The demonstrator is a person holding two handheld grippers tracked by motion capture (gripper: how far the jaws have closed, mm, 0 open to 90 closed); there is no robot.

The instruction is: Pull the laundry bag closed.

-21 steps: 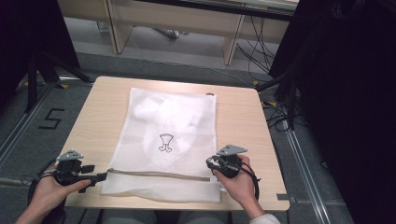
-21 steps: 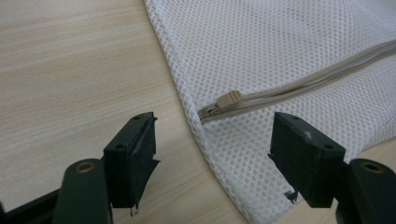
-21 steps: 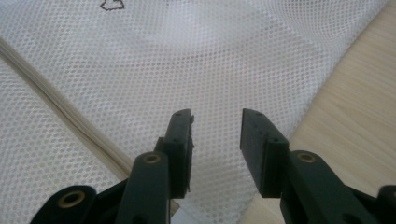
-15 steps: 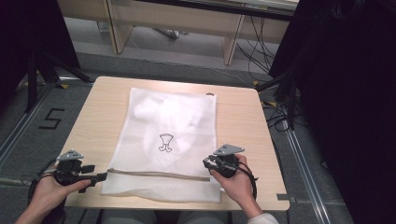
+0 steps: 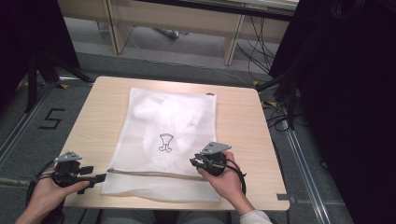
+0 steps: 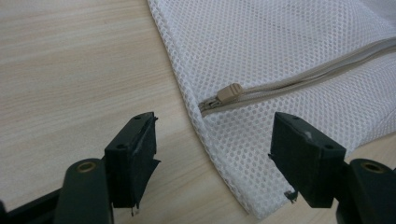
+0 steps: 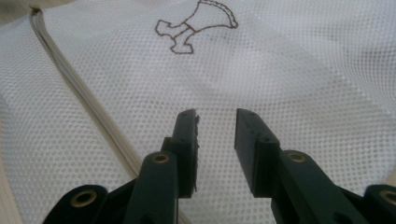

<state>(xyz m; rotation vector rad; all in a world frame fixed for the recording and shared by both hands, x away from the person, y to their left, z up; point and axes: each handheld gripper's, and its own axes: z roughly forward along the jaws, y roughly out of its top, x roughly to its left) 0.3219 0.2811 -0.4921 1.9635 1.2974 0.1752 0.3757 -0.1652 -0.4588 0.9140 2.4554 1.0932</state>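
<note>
The mesh laundry bag point(image 5: 168, 140) lies flat on the tabletop point(image 5: 93, 126), its long side running away from us, with white cloth showing through the netting and a small dark outline figure point(image 5: 166, 142) stitched near its middle. A beige zipper point(image 5: 154, 173) runs across the bag close to its near edge, and in the left gripper view we see the zipper pull point(image 6: 229, 92) sitting at the bag's left end, the zipper closed beside it.

Our left tongs point(image 5: 95, 177) sit just off the bag's near left corner, level with the zipper line. Their jaws stand wide apart with nothing between the pads; the bag's corner and the pull lie ahead of them, untouched.

Our right tongs point(image 5: 195, 162) rest over the netting near the right part of the zipper, pointing toward the stitched figure point(image 7: 196, 25). In the right gripper view their jaws are parted by a narrow gap, low over the mesh, and we cannot see any fabric pinched between them.
</note>
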